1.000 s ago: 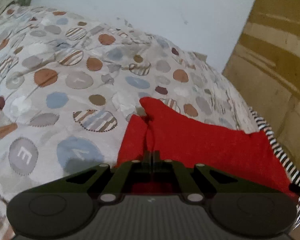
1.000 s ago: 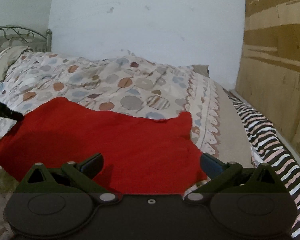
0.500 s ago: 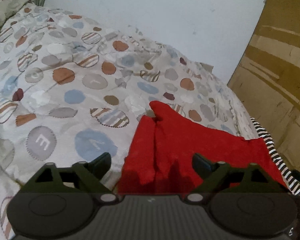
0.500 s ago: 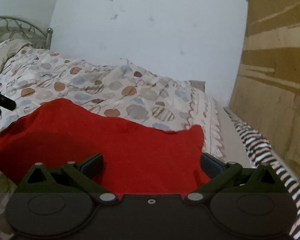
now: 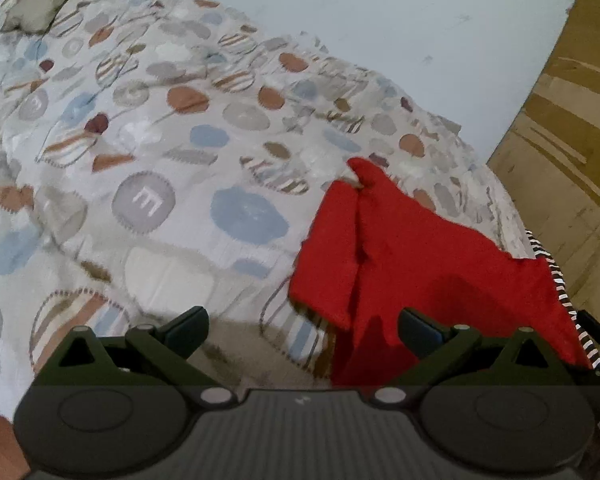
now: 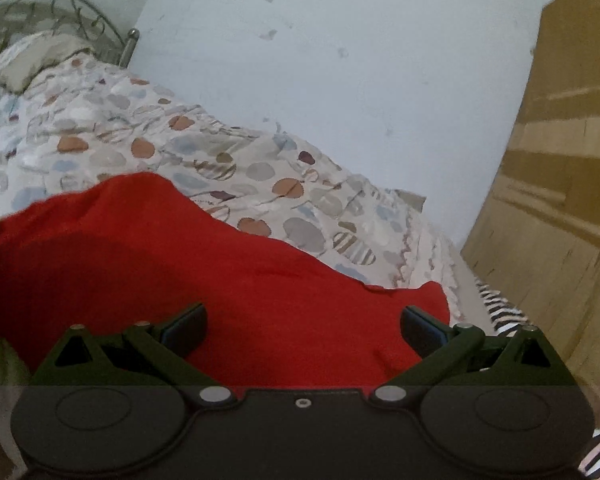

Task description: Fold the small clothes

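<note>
Bed: quilt (image 5: 204, 128) printed with round patches carries everything; it is soft and lumpy, not flat.
Red garment: red cloth (image 5: 412, 256) lies on the quilt near the bed's right edge, one flap turned over along its left side, a ridge running down the middle. In the right view it spreads wide (image 6: 188, 264) just ahead of my tool.
What changed: a second ago my left tool (image 5: 302, 324) was clamped on the near edge of the red cloth; now its jaws are opening, nearly at full spread, and nothing is pinched. Only its right finger (image 5: 420, 326) overlaps the cloth; the left one sits over bare quilt.
Left view shift: the cloth has slid to the right of the view, so I am drawing off to its left.
Right tool: my right tool (image 6: 304, 322) is spread wide and empty, as it was a second ago, with the cloth showing between its fingers; whether it touches I cannot tell.
Meaning for the task: I judge one fold is laid down and released; the cloth looks rumpled, so further folding is probably due.
Beside it: striped fabric (image 6: 504, 314) shows at the bed's right edge, beyond the red cloth.
Room: pale wall (image 6: 340, 80) behind, wooden panel (image 5: 572, 168) on the right, metal headboard (image 6: 60, 12) and a pillow (image 6: 40, 56) far left.
</note>
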`<act>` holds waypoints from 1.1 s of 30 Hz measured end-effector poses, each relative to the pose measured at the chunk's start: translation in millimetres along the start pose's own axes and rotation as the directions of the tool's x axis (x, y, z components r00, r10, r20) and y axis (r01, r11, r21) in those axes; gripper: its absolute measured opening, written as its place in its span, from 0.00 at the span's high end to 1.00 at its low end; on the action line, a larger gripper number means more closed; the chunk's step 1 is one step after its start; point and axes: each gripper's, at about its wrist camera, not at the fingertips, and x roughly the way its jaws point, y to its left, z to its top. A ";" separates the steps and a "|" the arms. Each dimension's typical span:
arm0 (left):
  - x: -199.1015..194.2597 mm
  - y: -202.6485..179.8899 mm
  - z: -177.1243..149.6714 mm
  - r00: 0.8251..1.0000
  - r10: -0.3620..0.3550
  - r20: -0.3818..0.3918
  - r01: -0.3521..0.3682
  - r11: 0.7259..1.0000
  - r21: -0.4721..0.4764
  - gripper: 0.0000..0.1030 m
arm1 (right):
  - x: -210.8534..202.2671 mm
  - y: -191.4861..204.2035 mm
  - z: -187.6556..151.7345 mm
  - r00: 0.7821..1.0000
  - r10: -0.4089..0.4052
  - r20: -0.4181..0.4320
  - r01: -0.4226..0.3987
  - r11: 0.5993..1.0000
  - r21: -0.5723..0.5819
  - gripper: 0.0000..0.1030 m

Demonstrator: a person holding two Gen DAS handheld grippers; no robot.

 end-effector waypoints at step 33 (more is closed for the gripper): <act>46.5 -32.2 13.3 1.000 -0.015 -0.005 0.016 0.994 0.112 0.00 | -6.4 21.5 -35.8 0.993 -0.057 0.100 0.061 0.998 -0.035 0.00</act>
